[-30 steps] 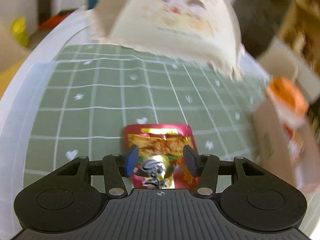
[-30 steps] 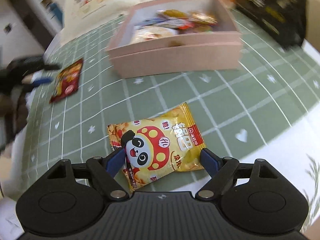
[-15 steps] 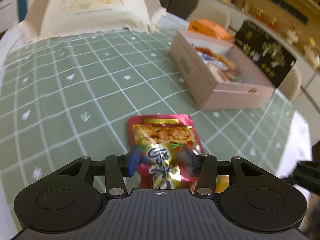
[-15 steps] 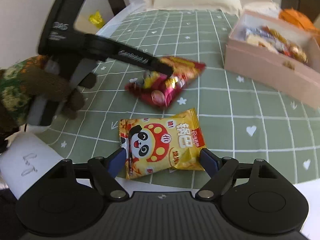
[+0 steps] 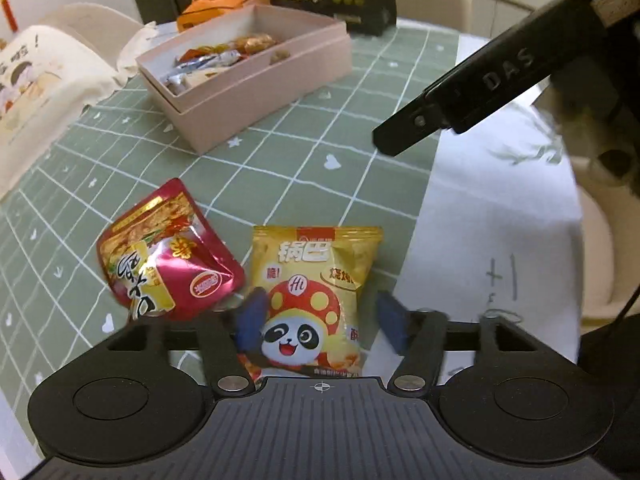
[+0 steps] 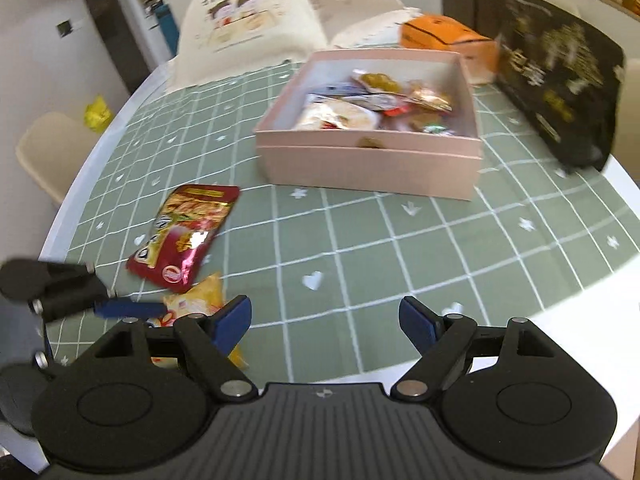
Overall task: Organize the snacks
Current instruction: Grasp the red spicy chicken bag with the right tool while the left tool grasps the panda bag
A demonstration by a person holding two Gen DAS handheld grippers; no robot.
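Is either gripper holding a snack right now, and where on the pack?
Nothing is held. The left gripper is open, straddling the yellow panda pack without touching. The red pack lies free on the cloth. The right gripper is open and empty.

Even indoor light, soft shadows — fisheye-bent edges — motion blur, right view.

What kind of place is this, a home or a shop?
Probably a home dining area: a round table under a green grid tablecloth, pale dining chairs around it, and an open pink box of snacks.
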